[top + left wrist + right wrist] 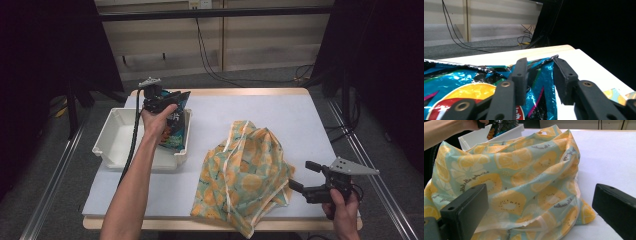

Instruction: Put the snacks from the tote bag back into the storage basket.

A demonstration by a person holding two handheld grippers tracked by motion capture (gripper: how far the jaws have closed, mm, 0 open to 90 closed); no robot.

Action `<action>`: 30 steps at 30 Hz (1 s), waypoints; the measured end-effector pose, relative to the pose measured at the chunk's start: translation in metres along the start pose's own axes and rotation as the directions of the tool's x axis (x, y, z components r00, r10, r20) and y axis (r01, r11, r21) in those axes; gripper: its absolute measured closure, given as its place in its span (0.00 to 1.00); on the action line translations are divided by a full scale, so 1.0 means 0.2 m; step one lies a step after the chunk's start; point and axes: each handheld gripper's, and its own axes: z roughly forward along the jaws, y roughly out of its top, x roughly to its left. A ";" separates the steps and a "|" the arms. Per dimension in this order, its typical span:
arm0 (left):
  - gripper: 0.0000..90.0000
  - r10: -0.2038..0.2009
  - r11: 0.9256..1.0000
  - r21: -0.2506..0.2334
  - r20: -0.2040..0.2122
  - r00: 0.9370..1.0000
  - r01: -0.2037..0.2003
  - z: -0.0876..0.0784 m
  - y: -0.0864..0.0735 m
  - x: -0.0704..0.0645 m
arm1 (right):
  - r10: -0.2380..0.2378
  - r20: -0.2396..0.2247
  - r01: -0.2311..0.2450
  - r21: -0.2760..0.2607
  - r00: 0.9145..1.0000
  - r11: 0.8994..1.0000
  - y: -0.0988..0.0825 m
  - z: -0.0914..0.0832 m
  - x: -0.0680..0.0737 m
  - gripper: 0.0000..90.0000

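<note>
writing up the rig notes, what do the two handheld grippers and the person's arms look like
Both grippers are black, each with two flat rectangular fingers on linkage arms with round pivot rivets. The left gripper carries a small grey plate and trails a black cable along the forearm. The right gripper bears a grey three-cornered plate. Both forearms are bare, no sleeves showing.

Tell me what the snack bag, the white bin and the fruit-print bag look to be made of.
Snack bag: glossy metallised film, probably plastic foil; it crinkles and glints along its creased top edge.
White bin: likely moulded rigid plastic; smooth matte walls with a rolled rim.
Fruit-print bag: thin soft sheet, perhaps coated fabric or plastic film; it slumps in loose folds with a slight sheen, so the exact material stays open.
</note>
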 end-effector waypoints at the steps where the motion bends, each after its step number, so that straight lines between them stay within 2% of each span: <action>1: 0.67 0.003 1.000 0.002 0.004 1.000 -0.003 0.00 0.00 0.00 | 0.000 0.001 0.000 0.001 1.000 1.000 0.00 0.00 0.00 0.00; 6: 0.52 0.006 1.000 0.003 -0.005 1.000 -0.006 -0.03 0.01 0.00 | -0.005 -0.001 0.005 0.002 1.000 1.000 0.00 0.01 0.00 0.00; 8: 0.46 0.021 1.000 -0.004 -0.014 1.000 -0.021 -0.06 0.02 -0.01 | 0.003 0.000 -0.003 0.002 1.000 1.000 0.00 0.01 0.01 0.00; 9: 0.44 0.018 1.000 -0.010 0.007 1.000 -0.018 -0.06 0.02 -0.01 | 0.003 0.002 -0.003 0.004 1.000 1.000 0.00 0.01 0.01 0.00; 11: 0.40 0.046 0.999 0.001 0.012 0.999 -0.046 -0.09 0.03 -0.02 | 0.000 0.003 0.000 0.005 1.000 1.000 0.00 0.00 0.01 0.00; 13: 0.40 0.047 0.999 -0.012 0.044 0.998 -0.047 -0.13 0.03 -0.02 | 0.002 0.003 -0.002 0.003 1.000 1.000 -0.01 0.00 0.01 0.00; 14: 0.40 0.050 0.999 -0.017 0.048 0.998 -0.050 -0.15 0.03 -0.02 | 0.002 0.007 -0.003 0.002 1.000 1.000 -0.01 0.00 0.01 0.00; 17: 0.50 0.065 0.998 -0.021 0.087 0.994 -0.064 -0.22 0.01 -0.02 | -0.007 0.009 0.007 0.002 1.000 1.000 0.00 0.00 0.00 0.00; 18: 0.59 0.070 0.997 -0.029 0.111 0.991 -0.067 -0.24 0.00 -0.01 | -0.007 0.010 0.007 0.002 1.000 1.000 0.00 0.00 0.01 0.00; 20: 0.67 0.076 0.997 -0.019 0.112 0.991 -0.074 -0.28 -0.01 -0.01 | -0.004 0.005 0.004 0.004 1.000 1.000 0.00 -0.01 0.01 0.00; 22: 0.76 0.089 0.996 -0.010 0.129 0.988 -0.089 -0.33 -0.04 0.00 | -0.004 0.007 0.004 0.002 1.000 1.000 -0.01 0.00 0.02 0.00; 24: 0.85 0.110 0.994 0.005 0.118 0.987 -0.111 -0.36 -0.06 0.00 | -0.008 0.012 0.008 0.009 1.000 1.000 -0.01 0.00 0.02 0.00; 26: 0.88 0.128 0.991 0.035 0.106 0.986 -0.132 -0.40 -0.10 0.01 | -0.006 0.010 0.006 0.011 1.000 1.000 -0.01 0.00 0.02 0.00; 30: 0.92 0.134 0.987 0.075 0.108 0.985 -0.143 -0.45 -0.19 0.03 | 0.000 0.014 0.000 0.005 1.000 1.000 -0.01 0.00 0.02 0.00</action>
